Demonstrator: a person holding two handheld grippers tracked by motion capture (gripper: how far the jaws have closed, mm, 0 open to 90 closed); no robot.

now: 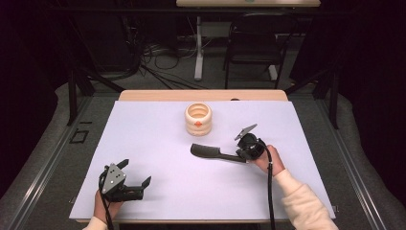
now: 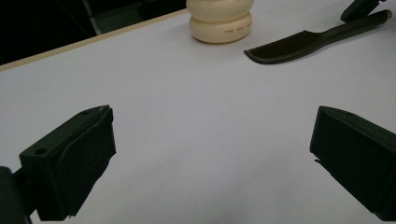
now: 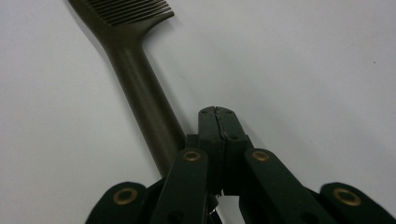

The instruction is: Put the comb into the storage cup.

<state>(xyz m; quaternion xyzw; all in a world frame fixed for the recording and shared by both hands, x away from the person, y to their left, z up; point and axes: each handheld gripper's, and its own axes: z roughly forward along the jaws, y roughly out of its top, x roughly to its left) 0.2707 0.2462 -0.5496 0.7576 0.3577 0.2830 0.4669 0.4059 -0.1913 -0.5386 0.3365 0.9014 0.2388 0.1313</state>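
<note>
High view: white table (image 1: pixel 158 143) w/ a cream ribbed holder (image 1: pixel 198 118) near the far middle, a dark comb (image 1: pixel 210 152) lying flat just in front of it & slightly right, toothed end pointing left. Right gripper (image 1: pixel 238 154) sits at the comb's handle end, person's hand (image 1: pixel 268 160) behind it, cream sleeve (image 1: pixel 304 203) coming in from the bottom right. Left gripper (image 1: pixel 139 184) rests low at the near-left, well apart from comb & holder, grey three-cornered plate (image 1: pixel 114 175) on top. What this view can't settle is the right jaws vs. the handle. Right gripper view does: right gripper (image 3: pixel 218 114) has its jaws pressed together, pads meeting w/ nothing between them, and the comb (image 3: pixel 140 88) handle runs just beside them on the left, passing under the linkage, not pinched; teeth show at the top edge. Left gripper view: left gripper (image 2: pixel 212 154) jaws spread wide, bare table (image 2: pixel 196 121) between them, nothing held. It also gives a side look at the holder (image 2: pixel 219 25), incl. small print on its lower ring (too small to read), and the comb (image 2: pixel 299 44) teeth seen edge-on to its right, w/ a bit of the right gripper (image 2: pixel 359 7) at the top right corner.
</note>
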